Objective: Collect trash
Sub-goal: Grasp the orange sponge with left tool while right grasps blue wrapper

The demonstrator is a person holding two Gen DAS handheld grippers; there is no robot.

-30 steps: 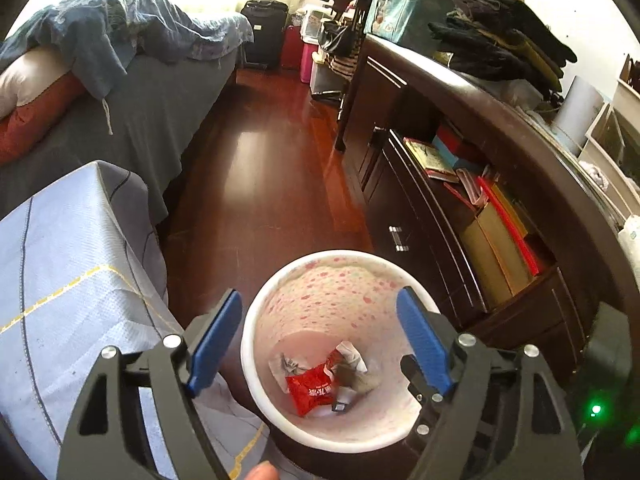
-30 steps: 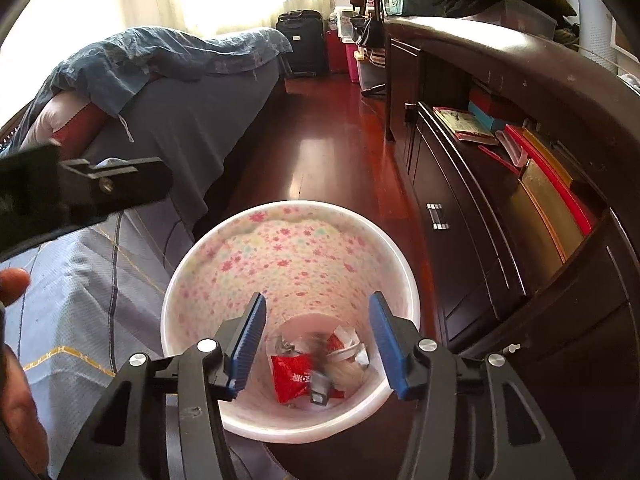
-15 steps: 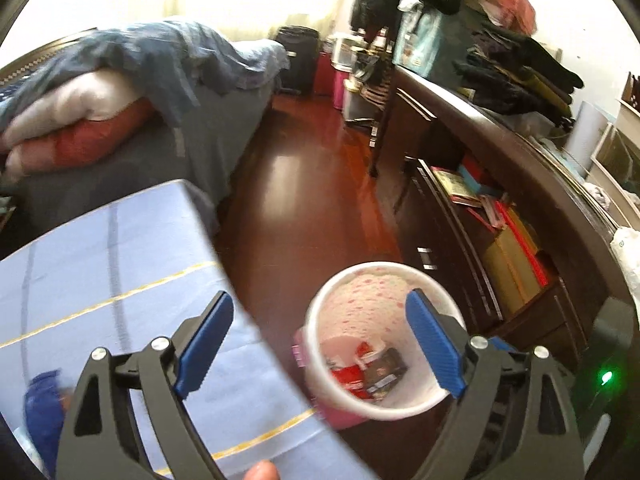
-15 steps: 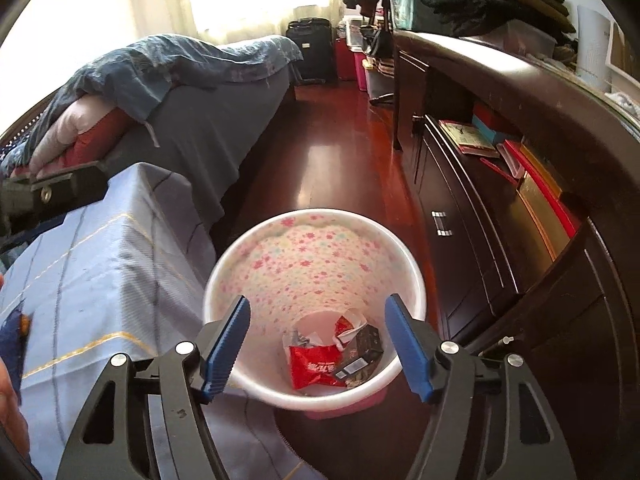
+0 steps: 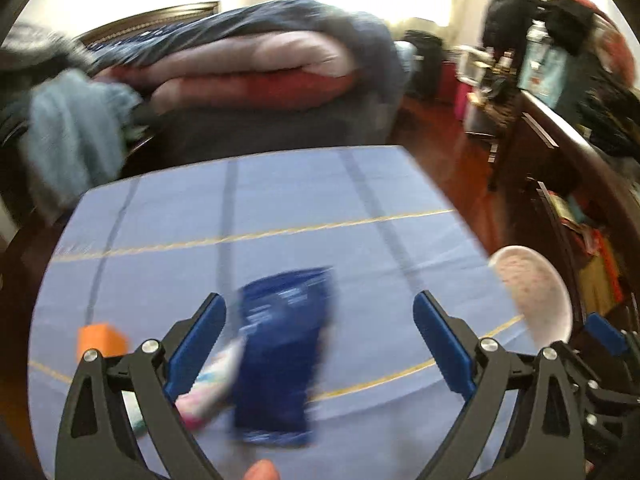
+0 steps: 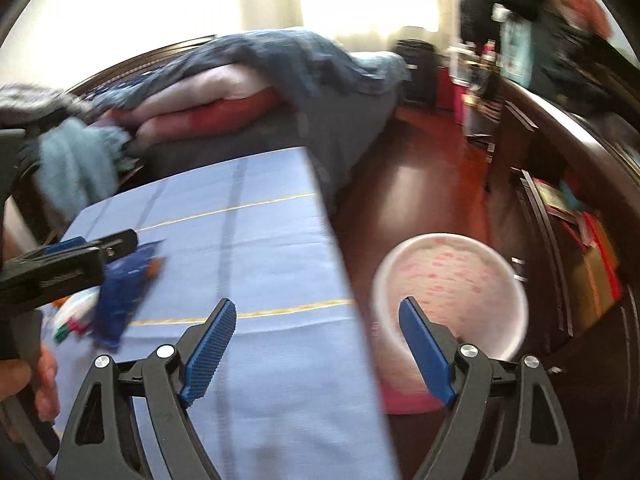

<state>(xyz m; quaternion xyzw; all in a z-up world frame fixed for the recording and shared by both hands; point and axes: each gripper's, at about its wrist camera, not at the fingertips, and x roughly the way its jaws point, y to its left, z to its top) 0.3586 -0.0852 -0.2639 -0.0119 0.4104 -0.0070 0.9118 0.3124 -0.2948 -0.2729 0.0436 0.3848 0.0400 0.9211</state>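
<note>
A dark blue wrapper [image 5: 282,350] lies on the blue tablecloth [image 5: 280,216], with a pink-and-white wrapper [image 5: 210,380] beside it and an orange block [image 5: 102,340] further left. My left gripper [image 5: 318,344] is open and empty just above the blue wrapper. The white floral trash bin [image 6: 452,284] stands on the floor right of the table; its rim also shows in the left wrist view [image 5: 534,292]. My right gripper [image 6: 318,348] is open and empty over the table's right edge. The blue wrapper also shows in the right wrist view [image 6: 124,284], under the left gripper. Both views are motion-blurred.
A bed with piled bedding [image 5: 248,68] lies behind the table. A dark wooden cabinet [image 6: 560,168] with books runs along the right. Red wooden floor [image 6: 416,184] lies between bed and cabinet. A teal cloth [image 5: 72,136] hangs at left.
Both grippers have swung left, away from over the bin, to above the table. The blue wrapper and other trash on the cloth have come into view. Both stay open.
</note>
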